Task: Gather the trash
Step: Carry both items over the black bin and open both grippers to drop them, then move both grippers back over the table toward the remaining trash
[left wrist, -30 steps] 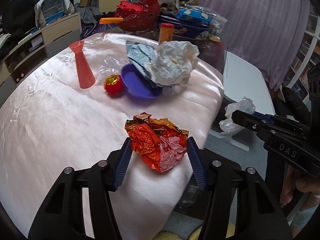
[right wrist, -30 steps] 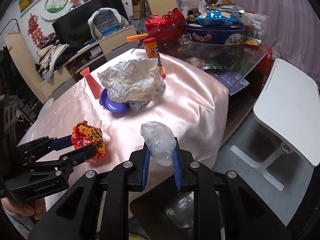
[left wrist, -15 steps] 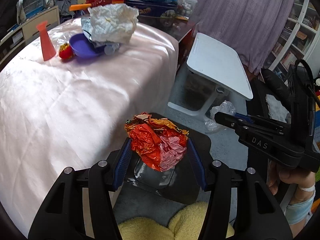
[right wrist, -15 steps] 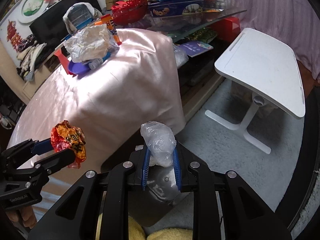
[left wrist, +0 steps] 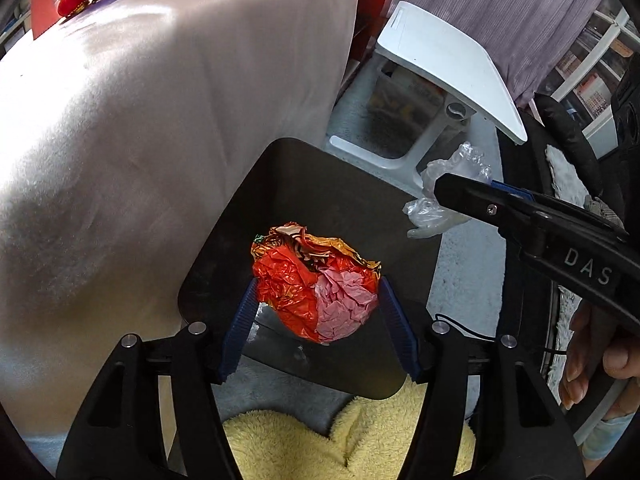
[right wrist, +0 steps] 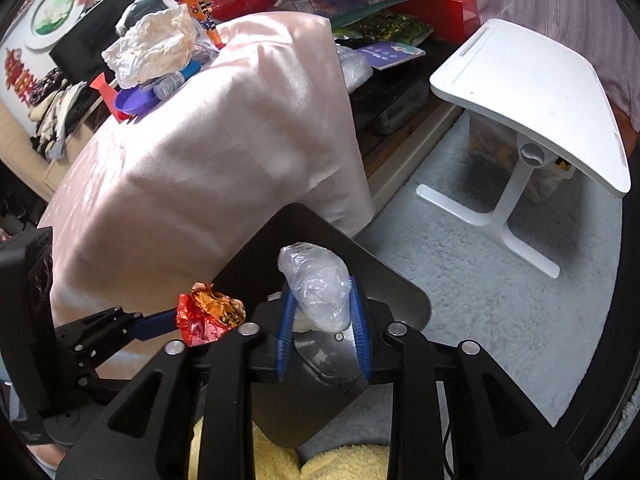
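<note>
My left gripper (left wrist: 316,300) is shut on a crumpled orange-red foil wrapper (left wrist: 316,284) and holds it over the open dark bin (left wrist: 320,184) on the floor. The wrapper also shows in the right wrist view (right wrist: 208,312). My right gripper (right wrist: 322,300) is shut on a wad of clear plastic (right wrist: 318,284) and holds it over the same bin (right wrist: 384,280). That plastic wad shows at the right in the left wrist view (left wrist: 448,192). More crumpled white paper (right wrist: 152,46) lies on a purple plate (right wrist: 134,100) up on the table.
The table draped in pink cloth (right wrist: 208,152) rises to the left of the bin. A small white side table (right wrist: 532,96) stands on the pale shaggy rug (right wrist: 480,280) to the right. A yellow fluffy slipper (left wrist: 344,440) is below the bin.
Both grippers have dropped from table height down and to the right, off the table edge, to just above the bin. Each still holds its piece of trash.
</note>
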Demonstrator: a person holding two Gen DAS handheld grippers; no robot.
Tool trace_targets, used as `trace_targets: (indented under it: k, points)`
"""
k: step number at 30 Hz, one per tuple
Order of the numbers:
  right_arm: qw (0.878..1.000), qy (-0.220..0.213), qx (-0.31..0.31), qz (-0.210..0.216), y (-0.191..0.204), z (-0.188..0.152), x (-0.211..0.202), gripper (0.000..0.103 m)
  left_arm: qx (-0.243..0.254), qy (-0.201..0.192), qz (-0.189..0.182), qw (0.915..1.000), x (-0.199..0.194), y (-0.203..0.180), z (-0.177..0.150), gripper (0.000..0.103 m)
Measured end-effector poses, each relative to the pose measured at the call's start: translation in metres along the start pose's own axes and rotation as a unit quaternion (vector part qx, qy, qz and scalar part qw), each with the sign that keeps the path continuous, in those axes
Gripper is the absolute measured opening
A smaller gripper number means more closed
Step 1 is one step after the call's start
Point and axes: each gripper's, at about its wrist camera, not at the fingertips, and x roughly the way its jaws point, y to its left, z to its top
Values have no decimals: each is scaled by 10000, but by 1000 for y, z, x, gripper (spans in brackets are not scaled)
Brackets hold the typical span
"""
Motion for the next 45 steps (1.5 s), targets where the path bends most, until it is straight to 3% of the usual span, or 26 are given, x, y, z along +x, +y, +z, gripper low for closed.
trace_targets:
  k: [2, 10, 15, 17, 19, 26, 32, 36, 39, 45]
  points:
    - [10000, -8, 48, 75, 1, 1, 2, 48, 34, 6, 29, 10000, 0, -1, 1, 70]
    - [9995, -301, 112, -67, 2, 10, -13, 52, -5, -174, 201, 9996, -22, 7, -1, 81]
    - [9959, -868, 140, -210, 4, 23, -47, 66, -132, -628, 16, 9979, -67, 15, 2, 87]
    - [9940, -1081, 76, -169, 11, 29, -61, 71, -103, -900, 346, 9953, -88, 18, 3, 91]
    - [9921, -1251, -9, -115, 18, 36, -71, 75, -114, -1110, 449, 9927, -107, 22, 6, 92]
    - [9862, -1602, -364, 210, 58, 72, -89, 76, -301, -1629, 833, 9827, -158, 60, 23, 95]
    - [9828, -1626, -697, 520, 101, 106, -70, 76, -662, -1788, 1228, 9739, -178, 114, 49, 95]
    - [9818, -1502, -962, 659, 129, 123, -45, 74, -855, -1832, 1342, 9701, -181, 151, 72, 88]
    - [9821, -1414, -1018, 717, 141, 131, -29, 67, -1014, -1861, 1346, 9680, -177, 176, 92, 82]
    - [9834, -1332, -877, 869, 142, 149, -7, 60, -1062, -1869, 1355, 9672, -160, 205, 135, 81]
